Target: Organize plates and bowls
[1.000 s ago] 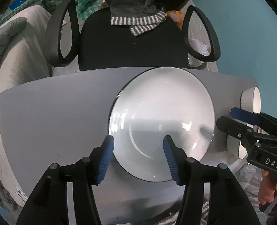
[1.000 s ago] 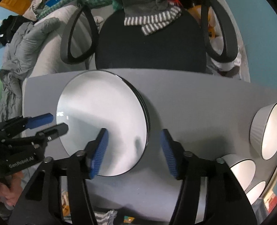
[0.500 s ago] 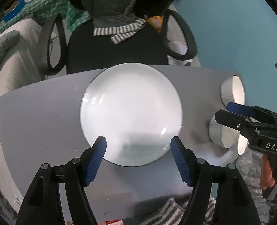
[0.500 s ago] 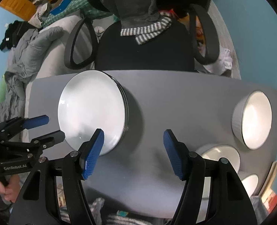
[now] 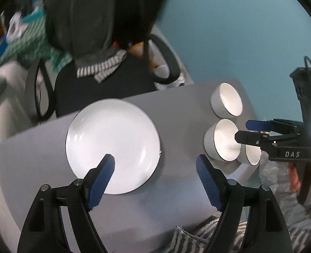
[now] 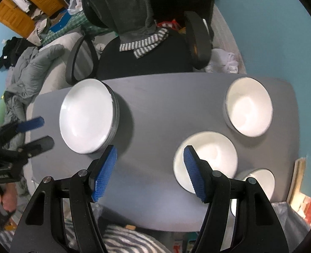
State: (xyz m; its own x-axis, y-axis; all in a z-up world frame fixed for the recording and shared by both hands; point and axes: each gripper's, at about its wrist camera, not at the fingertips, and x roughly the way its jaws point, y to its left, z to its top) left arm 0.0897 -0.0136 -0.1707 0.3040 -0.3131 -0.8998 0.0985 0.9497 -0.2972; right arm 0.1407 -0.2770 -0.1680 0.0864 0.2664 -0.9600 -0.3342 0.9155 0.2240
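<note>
Left tool [image 5: 155,164] opening over plates [image 5: 113,145], nothing held. Right tool [image 6: 150,158] apart, empty, above counter [image 6: 155,113] near bowls [image 6: 206,158].

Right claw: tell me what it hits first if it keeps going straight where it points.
Probably the bare table between the plates and the middle bowl. The right claw is open; depth is unclear.

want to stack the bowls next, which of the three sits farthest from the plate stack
The far bowl by the table's back corner. The middle bowl lies closest to the plate stack, and the near bowl sits at the front edge.
</note>
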